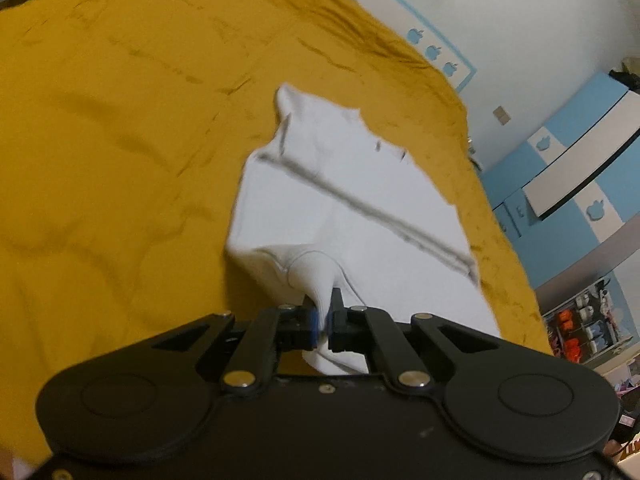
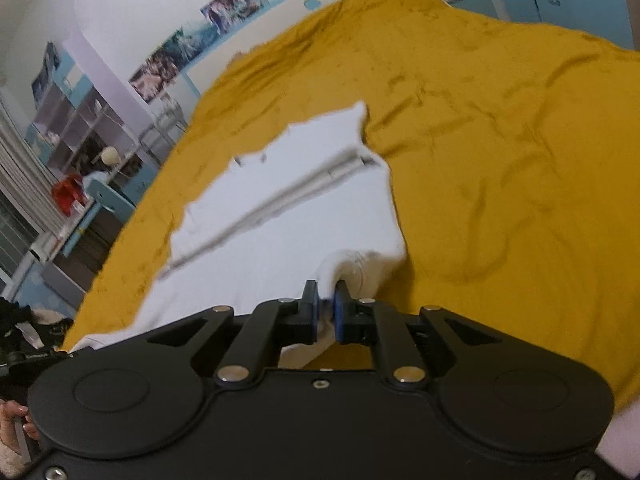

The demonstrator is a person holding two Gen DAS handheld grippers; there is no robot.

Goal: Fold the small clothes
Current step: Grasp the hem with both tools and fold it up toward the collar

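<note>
A small white garment [image 1: 360,200] with a grey stripe lies on a mustard-yellow bedspread [image 1: 120,140]. My left gripper [image 1: 325,312] is shut on a bunched near corner of the white garment, lifting it a little. In the right wrist view the same white garment [image 2: 288,216] lies on the bedspread [image 2: 500,160], and my right gripper [image 2: 326,304] is shut on its other near corner, pinching a fold of cloth between the blue pads. The far end of the garment rests flat on the bed.
The bed runs to a white wall with a blue apple border [image 1: 436,50]. Blue and white cabinets [image 1: 568,168] stand past the bed's right side. Shelves and a blue chair [image 2: 104,196] stand off its left side. The other handle [image 2: 24,360] shows at lower left.
</note>
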